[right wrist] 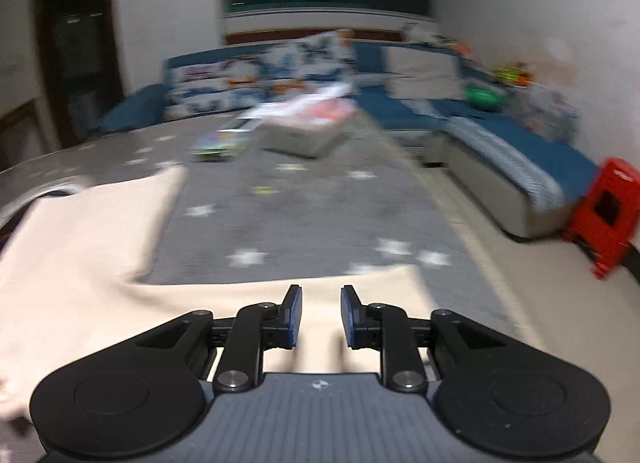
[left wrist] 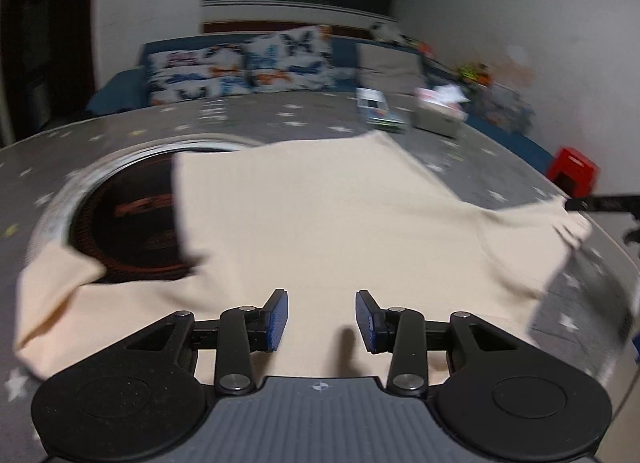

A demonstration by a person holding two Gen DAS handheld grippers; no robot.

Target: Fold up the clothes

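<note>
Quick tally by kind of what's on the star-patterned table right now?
Cream garment: 1
Round induction cooker, partly under the garment: 1
Tissue box: 1
Small colourful box, too blurred to identify: 1
Total: 4

Left hand-held gripper (left wrist: 322, 321), right hand-held gripper (right wrist: 321, 317): jaws apart.

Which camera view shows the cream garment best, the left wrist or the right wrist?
The left wrist view. There the cream garment fills the middle of the picture, spread on the grey star-patterned surface, with a dark print at its left. The right wrist view shows only part of it along the left and bottom edges.
</note>
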